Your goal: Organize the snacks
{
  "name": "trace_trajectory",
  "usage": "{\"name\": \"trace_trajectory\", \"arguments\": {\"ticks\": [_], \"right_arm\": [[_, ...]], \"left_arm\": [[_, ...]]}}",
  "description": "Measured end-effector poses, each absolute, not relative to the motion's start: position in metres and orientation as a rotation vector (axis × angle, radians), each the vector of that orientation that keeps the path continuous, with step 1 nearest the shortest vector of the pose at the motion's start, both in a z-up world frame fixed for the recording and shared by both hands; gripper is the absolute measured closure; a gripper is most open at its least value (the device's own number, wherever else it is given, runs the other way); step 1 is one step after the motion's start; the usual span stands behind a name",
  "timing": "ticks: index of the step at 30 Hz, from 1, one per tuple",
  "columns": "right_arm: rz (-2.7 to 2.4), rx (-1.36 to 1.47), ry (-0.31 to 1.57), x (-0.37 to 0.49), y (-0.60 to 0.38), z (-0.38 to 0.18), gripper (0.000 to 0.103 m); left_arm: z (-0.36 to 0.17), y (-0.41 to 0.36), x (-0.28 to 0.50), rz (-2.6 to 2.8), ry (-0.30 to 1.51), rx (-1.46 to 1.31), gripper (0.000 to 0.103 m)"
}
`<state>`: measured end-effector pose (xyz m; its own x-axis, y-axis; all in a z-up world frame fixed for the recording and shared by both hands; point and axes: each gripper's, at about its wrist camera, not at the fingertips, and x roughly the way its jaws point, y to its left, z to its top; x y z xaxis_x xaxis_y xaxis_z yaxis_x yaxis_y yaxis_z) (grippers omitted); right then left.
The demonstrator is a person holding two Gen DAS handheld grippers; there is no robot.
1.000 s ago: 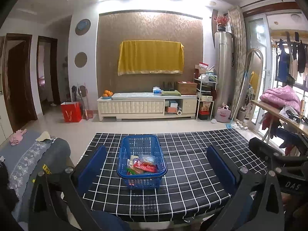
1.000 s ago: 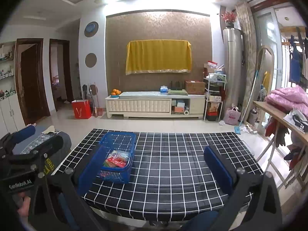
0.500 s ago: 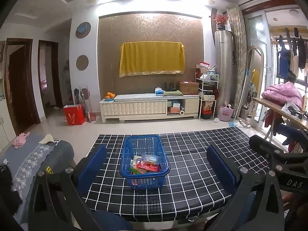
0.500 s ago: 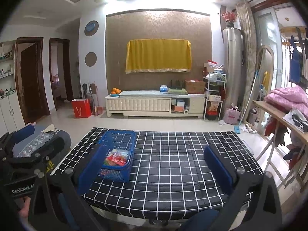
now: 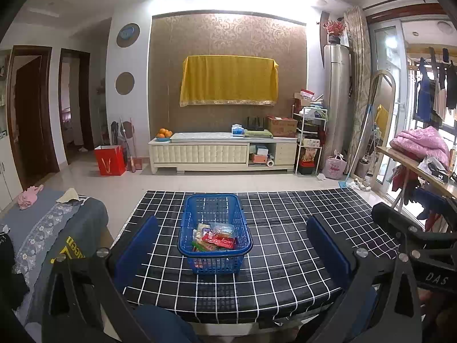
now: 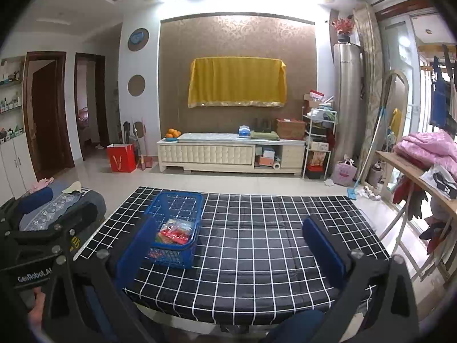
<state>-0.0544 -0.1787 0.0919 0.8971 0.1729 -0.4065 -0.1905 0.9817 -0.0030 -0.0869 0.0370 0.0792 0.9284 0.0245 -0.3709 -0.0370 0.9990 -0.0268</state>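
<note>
A blue mesh basket (image 5: 214,254) stands on the black grid-patterned table (image 5: 285,228). Several snack packets (image 5: 217,235), one red, lie inside it. In the right wrist view the basket (image 6: 177,214) sits toward the table's left, and its snack packets (image 6: 174,231) show partly behind the left blue pad. My left gripper (image 5: 231,245) hovers open near the table's front edge, the basket framed between its fingers. My right gripper (image 6: 228,245) is open too, over bare tabletop right of the basket. Neither holds anything.
A grey couch with cloths (image 5: 48,228) stands left of the table. A wooden side table with pink bedding (image 6: 428,148) is at the right. Beyond the table lie open floor, a white TV cabinet (image 5: 222,154) and a red bag (image 5: 110,160).
Both views have shifted slightly, the left one rising and turning a little so the basket sits more central. Basket and snacks have not moved. Both grippers stay open.
</note>
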Motion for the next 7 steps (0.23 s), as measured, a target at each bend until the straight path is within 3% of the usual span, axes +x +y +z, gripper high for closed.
{"name": "trace_trajectory", "arguments": {"ticks": [7], "right_arm": [[0.181,-0.043,0.418,-0.0549,-0.1790,0.0904,0.000]], "left_arm": [[0.0782,0.0358,-0.0882,0.020,0.382,-0.018,0.000]]}}
